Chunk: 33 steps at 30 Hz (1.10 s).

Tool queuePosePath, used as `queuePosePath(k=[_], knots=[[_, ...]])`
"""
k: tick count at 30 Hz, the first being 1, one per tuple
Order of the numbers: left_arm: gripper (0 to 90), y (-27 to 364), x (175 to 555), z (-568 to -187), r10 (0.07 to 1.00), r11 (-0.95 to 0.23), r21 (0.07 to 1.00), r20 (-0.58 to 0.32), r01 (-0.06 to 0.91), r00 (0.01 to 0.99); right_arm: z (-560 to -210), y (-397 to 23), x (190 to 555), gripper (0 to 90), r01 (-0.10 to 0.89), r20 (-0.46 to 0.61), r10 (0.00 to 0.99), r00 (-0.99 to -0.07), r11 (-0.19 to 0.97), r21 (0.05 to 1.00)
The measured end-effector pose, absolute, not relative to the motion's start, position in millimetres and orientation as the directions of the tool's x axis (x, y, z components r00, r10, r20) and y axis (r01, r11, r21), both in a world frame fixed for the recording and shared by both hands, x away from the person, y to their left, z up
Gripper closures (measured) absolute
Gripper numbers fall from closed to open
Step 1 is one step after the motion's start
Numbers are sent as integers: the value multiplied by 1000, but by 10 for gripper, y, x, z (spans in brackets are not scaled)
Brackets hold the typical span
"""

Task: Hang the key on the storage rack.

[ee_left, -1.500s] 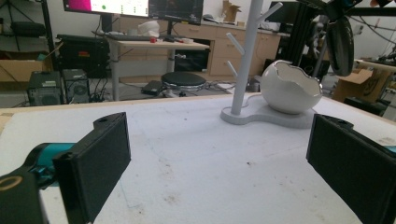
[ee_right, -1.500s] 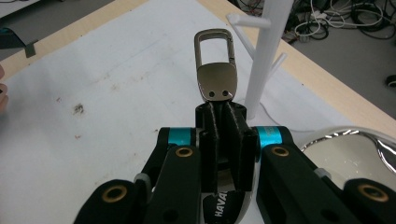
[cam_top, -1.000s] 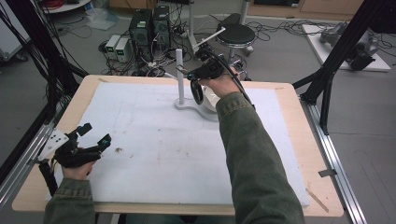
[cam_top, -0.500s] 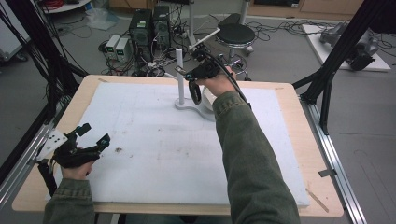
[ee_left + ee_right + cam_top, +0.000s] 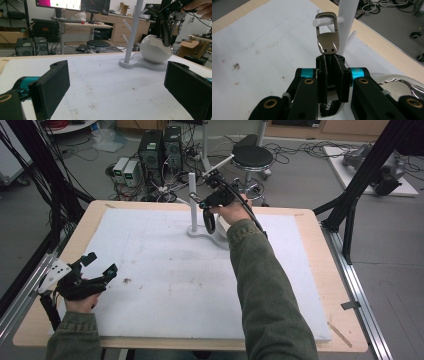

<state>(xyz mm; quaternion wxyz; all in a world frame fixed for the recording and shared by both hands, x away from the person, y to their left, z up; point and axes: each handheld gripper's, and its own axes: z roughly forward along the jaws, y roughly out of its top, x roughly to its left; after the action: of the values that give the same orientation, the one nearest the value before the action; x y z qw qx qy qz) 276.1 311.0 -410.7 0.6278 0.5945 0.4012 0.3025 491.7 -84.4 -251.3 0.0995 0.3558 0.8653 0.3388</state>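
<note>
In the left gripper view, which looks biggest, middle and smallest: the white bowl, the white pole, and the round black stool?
1. Pole, the tallest; it runs off the top.
2. Bowl, shorter but fatter.
3. Stool, though it stands farther back, so it only looks small.

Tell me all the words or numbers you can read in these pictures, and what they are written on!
"HAV", white letters cut off by the jaws, on the black strap clamped in the right gripper.
The monitor far behind the table shows bright shapes, too blurred to read.
The computer towers on the floor show no readable label.
</note>
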Motion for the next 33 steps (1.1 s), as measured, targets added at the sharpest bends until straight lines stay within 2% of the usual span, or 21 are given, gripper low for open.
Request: queuePosePath(k=[7,17,20,22,23,29,31,33], knots=[[67,3111,2757,-4106,857,114,989,-147,97,494,-2571,-772,4940,797,563,64,695,-716,521,642],[71,3102,2765,-4117,854,107,989,-145,105,500,-2550,-799,4898,628,565,79,683,-726,527,635],[71,3104,2761,-4115,854,108,988,-147,106,499,-2538,-826,4880,499,578,93,689,-718,517,631],[71,3109,2760,-4116,853,106,989,-146,106,502,-2539,-831,4852,343,563,48,693,-719,540,625],[71,3111,2760,-4116,852,104,989,-144,106,503,-2541,-836,4838,297,561,35,695,-718,549,620],[71,3102,2762,-4123,853,109,988,-148,106,500,-2592,-947,4773,196,558,37,690,-723,551,621],[71,3105,2762,-4124,854,106,989,-146,106,499,-2625,-996,4755,114,562,30,697,-717,552,617],[71,3108,2762,-4125,854,105,989,-145,109,499,-2643,-1041,4732,90,567,13,709,-705,551,612]])
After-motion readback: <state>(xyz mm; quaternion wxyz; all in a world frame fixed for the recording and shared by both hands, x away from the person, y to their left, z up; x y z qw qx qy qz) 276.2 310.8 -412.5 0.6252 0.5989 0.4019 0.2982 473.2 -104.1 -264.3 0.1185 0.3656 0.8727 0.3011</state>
